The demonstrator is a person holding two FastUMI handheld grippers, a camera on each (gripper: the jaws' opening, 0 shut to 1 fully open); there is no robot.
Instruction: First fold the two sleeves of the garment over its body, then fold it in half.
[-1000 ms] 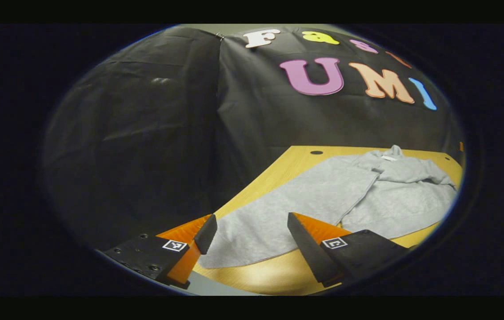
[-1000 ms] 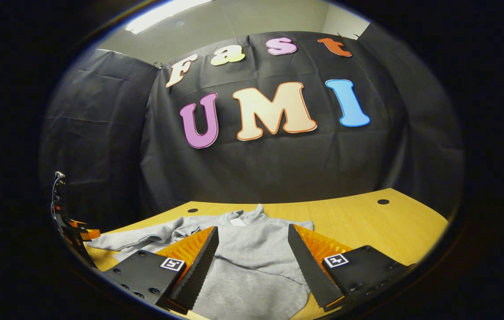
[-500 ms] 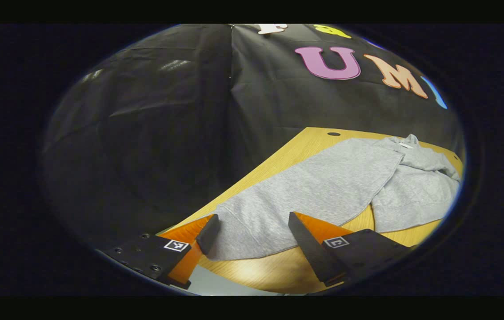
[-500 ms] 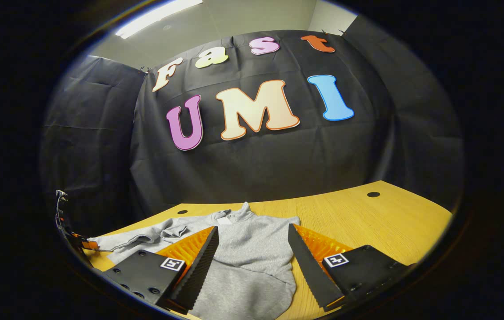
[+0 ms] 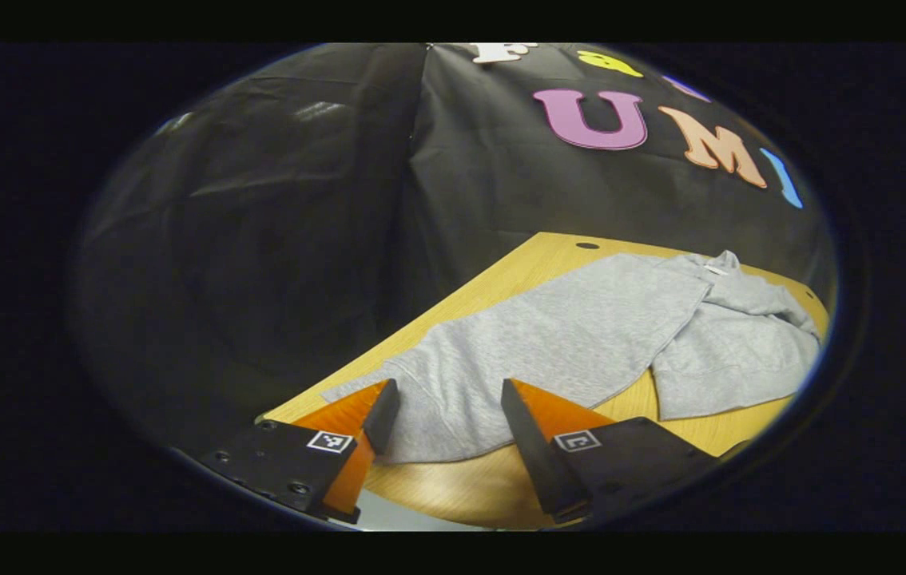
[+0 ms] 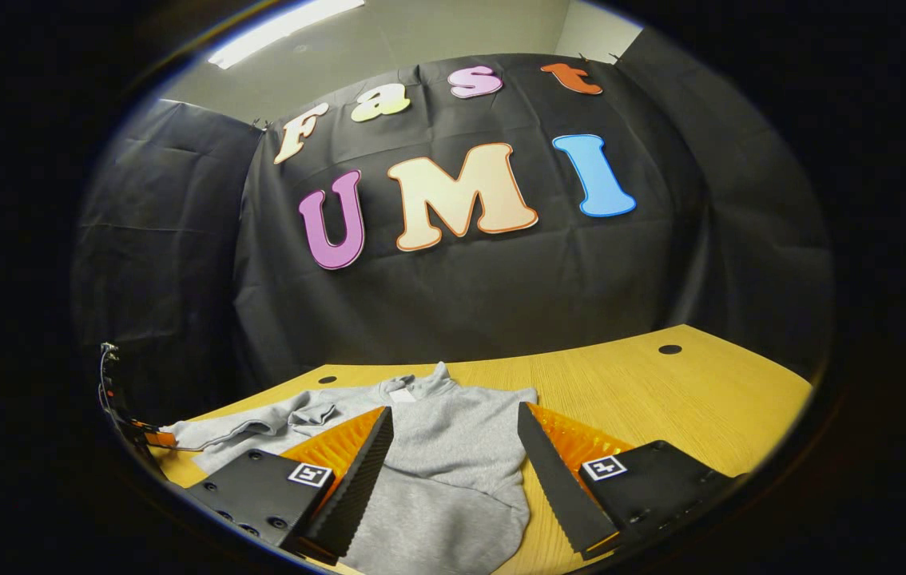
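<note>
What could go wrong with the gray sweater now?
The left gripper is open around the end of the sleeve, near the table's front edge. It might pinch only a little cloth, which could slip out. The right sleeve already lies folded over the body; tugging the sweater might undo it.

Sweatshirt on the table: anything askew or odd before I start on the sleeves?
The grey sweatshirt lies skewed on the wooden table. Its left sleeve stretches out flat toward the table's edge, cuff between the open fingers of the left gripper; fabric near the collar is bunched. No damage visible.
</note>
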